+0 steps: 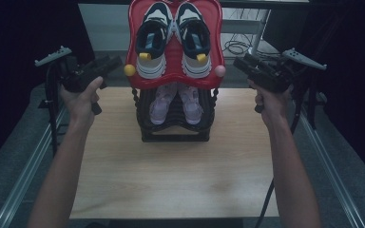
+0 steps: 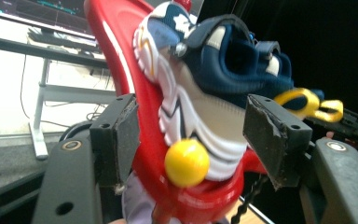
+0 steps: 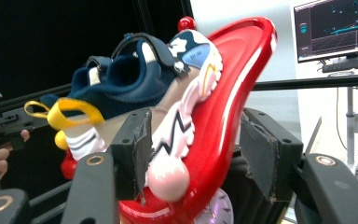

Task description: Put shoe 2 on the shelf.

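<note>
Shoe rack on a wooden bench (image 1: 171,185), with a hand-held gripper at either side of its red top tray (image 1: 175,80). At left, the left gripper (image 1: 116,61) has its fingers (image 2: 119,137) spread, the tray's edge with its yellow knob (image 2: 186,162) between them, nothing pinched. On the tray stands a pair of navy and white sneakers (image 1: 173,38); pale pink shoes (image 1: 177,102) sit on the black tier below. At right, the right gripper (image 1: 237,61) also has its fingers (image 3: 133,149) spread, around the tray's edge with its pink knob (image 3: 168,179), the pads not pressing.
</note>
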`<control>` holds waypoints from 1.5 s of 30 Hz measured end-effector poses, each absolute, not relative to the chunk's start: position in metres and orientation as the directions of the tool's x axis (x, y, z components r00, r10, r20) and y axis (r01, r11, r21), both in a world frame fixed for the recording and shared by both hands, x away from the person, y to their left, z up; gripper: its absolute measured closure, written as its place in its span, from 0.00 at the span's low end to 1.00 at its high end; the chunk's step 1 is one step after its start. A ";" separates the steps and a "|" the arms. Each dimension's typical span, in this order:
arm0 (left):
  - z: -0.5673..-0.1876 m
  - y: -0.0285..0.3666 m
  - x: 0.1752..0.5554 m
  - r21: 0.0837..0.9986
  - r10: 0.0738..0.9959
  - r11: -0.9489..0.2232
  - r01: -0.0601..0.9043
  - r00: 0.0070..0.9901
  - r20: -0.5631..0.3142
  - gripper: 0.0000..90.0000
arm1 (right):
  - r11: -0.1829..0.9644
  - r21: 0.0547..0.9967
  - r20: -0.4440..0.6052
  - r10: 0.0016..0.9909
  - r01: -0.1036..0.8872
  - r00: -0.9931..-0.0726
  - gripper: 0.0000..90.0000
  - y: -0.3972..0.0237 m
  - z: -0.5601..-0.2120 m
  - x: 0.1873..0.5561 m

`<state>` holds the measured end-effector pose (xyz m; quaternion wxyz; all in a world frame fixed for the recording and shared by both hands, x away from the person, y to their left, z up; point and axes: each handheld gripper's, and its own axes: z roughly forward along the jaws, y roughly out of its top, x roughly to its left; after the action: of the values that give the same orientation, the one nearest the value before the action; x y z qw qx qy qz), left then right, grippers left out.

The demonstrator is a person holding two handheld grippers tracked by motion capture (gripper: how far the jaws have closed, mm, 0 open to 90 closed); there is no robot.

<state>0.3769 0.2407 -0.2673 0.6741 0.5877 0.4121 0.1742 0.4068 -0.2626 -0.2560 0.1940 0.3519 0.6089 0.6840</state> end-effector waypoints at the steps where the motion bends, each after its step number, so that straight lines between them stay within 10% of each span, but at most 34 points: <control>1: -0.274 0.243 0.374 0.934 0.718 0.249 0.256 0.598 -0.355 0.40 | -0.177 0.971 0.238 0.696 0.160 -0.677 0.49 -0.265 -0.261 0.405; 45: -0.392 0.248 0.351 0.902 0.754 0.169 0.397 0.538 -0.378 0.39 | -0.103 0.941 0.297 0.710 0.323 -0.638 0.49 -0.274 -0.399 0.391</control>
<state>0.3508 0.2479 -0.3916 0.6121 0.6279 0.4581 0.1456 0.3906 -0.2742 -0.3988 0.1540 0.3963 0.6517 0.6281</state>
